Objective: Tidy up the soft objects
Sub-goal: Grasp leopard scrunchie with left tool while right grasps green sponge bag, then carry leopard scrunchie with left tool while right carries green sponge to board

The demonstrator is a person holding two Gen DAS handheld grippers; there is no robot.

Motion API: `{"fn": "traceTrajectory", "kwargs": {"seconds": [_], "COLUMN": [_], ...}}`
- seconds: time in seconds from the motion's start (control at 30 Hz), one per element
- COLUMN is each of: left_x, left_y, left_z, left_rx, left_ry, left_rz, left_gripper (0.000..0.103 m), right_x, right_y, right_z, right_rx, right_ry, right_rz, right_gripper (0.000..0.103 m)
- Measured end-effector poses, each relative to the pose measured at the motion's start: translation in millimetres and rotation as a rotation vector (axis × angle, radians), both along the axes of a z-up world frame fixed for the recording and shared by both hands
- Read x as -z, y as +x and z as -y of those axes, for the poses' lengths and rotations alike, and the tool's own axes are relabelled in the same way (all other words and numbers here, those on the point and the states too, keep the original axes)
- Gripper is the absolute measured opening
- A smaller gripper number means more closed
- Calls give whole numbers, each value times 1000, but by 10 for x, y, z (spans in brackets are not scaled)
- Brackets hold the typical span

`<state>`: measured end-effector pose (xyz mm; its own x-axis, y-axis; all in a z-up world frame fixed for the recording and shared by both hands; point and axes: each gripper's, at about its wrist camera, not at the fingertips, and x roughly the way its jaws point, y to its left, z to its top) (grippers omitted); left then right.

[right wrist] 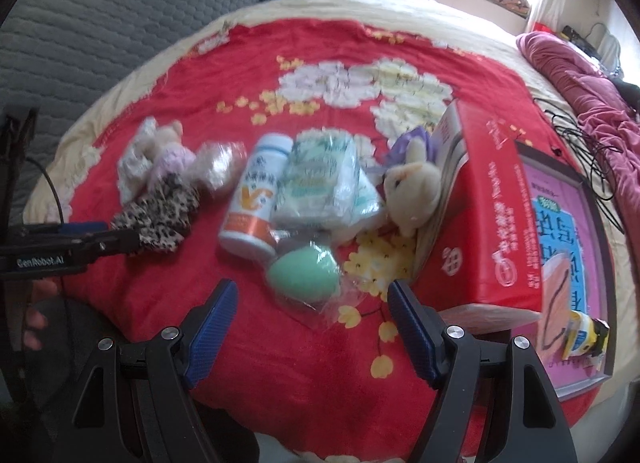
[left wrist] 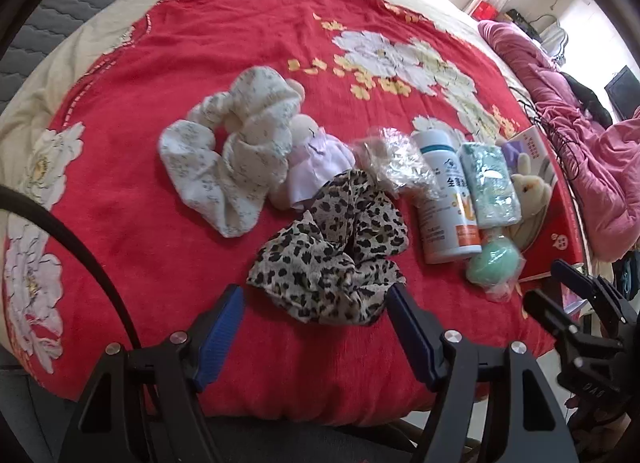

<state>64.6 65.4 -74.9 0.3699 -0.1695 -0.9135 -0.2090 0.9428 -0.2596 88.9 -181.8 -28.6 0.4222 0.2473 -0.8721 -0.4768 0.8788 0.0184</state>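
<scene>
Both tools empty, jaws wide. Left tool (left wrist: 316, 315) hangs just over leopard-print cloth (left wrist: 332, 259), near edge of red bedspread (left wrist: 224, 43). Right tool (right wrist: 310, 309) sits above green ball in clear wrap (right wrist: 303, 281), beside white bottle (right wrist: 256, 199). Judgement: approach phase. Tip: drop left straight down, pinch a thick fold, not a thin edge. Right: take ball itself; wrap likely slips.

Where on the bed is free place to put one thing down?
Free: red blanket beyond the white floral cloth, and the near strip before the leopard cloth. Crowded: the row from cloth to bottle, green ball and red box.
</scene>
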Motion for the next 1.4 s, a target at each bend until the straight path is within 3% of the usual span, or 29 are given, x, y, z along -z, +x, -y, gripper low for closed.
{"fn": "traceTrajectory", "kwargs": {"seconds": [0.23, 0.4, 0.7, 0.77, 0.93, 1.4], "left_x": [94, 141, 157, 146, 88, -433], "left_y": [108, 141, 110, 104, 62, -132], "left_z": [-24, -70, -83, -74, -25, 93], "left_rx": [-18, -42, -36, -30, -16, -2], "left_ry": [-36, -66, -106, -115, -114, -61], "left_rz": [-5, -11, -9, -3, 11, 103], "left_gripper": [72, 65, 21, 14, 12, 11], "right_x": [281, 415, 530, 536, 486, -19], "right_y": [140, 205, 274, 278, 271, 126], "right_z": [-109, -221, -301, -308, -224, 73], "right_rx": [-22, -42, -47, -49, -36, 16], "right_ry": [-45, -88, -117, -113, -33, 87], "right_rz": [-35, -30, -21, -21, -37, 7], "right_gripper": [78, 78, 78, 74, 64, 63]}}
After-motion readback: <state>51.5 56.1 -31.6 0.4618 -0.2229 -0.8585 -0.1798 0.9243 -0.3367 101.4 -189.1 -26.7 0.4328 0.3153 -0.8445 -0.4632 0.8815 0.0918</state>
